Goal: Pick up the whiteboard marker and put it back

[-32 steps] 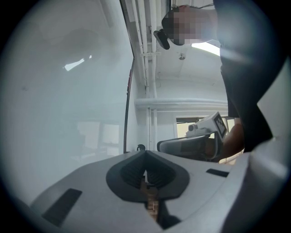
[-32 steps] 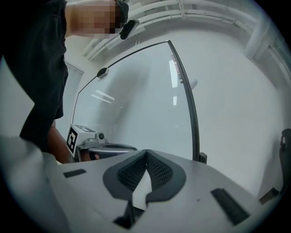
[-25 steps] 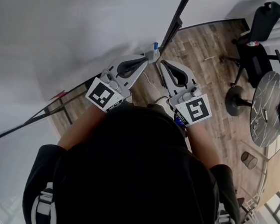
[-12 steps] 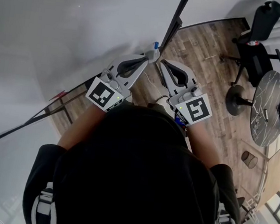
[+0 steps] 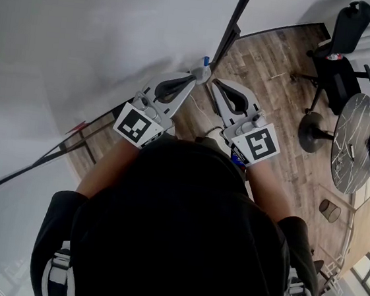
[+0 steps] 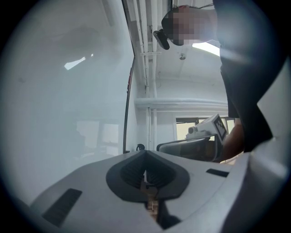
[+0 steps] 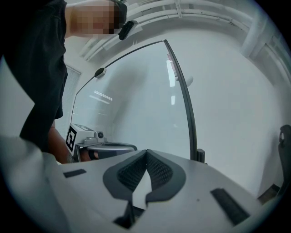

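A whiteboard marker with a blue cap point(image 5: 206, 61) sits at the lower edge of the big whiteboard point(image 5: 104, 42), just beyond both grippers' tips. My left gripper point(image 5: 193, 79) and right gripper point(image 5: 212, 83) are held side by side in front of the person, pointing at the board, a short way short of the marker. In the left gripper view the left gripper point(image 6: 145, 154) has its jaws together with nothing between them. In the right gripper view the right gripper point(image 7: 146, 152) is likewise shut and empty. The marker shows in neither gripper view.
The whiteboard's black frame post point(image 5: 233, 23) rises just right of the marker. On the wooden floor point(image 5: 274, 61) to the right stand a black office chair point(image 5: 338, 55), a round marble-topped table point(image 5: 355, 143) and a small bin point(image 5: 328, 211).
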A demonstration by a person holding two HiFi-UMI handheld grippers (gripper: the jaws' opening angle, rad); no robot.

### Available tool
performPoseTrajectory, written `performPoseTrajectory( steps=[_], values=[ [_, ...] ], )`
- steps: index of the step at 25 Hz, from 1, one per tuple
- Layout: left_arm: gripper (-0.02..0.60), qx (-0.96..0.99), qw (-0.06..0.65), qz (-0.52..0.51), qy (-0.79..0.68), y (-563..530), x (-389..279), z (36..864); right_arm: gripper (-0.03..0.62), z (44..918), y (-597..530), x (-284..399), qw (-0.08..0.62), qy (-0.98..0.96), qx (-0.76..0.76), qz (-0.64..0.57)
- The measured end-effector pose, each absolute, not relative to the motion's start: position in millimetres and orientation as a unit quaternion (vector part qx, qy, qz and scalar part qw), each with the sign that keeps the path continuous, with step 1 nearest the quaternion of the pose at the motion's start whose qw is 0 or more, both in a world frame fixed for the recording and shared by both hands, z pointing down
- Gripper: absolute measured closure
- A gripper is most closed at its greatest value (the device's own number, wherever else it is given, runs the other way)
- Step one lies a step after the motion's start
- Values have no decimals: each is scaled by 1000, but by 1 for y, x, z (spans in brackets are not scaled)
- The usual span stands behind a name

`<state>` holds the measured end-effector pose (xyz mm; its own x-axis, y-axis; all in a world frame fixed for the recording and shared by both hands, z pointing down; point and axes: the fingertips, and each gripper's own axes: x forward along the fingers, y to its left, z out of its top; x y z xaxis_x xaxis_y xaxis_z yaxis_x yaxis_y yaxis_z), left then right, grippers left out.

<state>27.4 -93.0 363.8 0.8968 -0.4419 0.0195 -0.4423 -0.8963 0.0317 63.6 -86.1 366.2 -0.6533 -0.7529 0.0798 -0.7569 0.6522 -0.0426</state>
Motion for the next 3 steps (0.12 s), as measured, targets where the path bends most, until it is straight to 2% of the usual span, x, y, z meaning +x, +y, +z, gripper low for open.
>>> performPoseTrajectory(
  steps=[3],
  values=[
    [578,974,19,6,-227,-96,28,367,594,368,-91,64,30,-906,420,39]
  ],
)
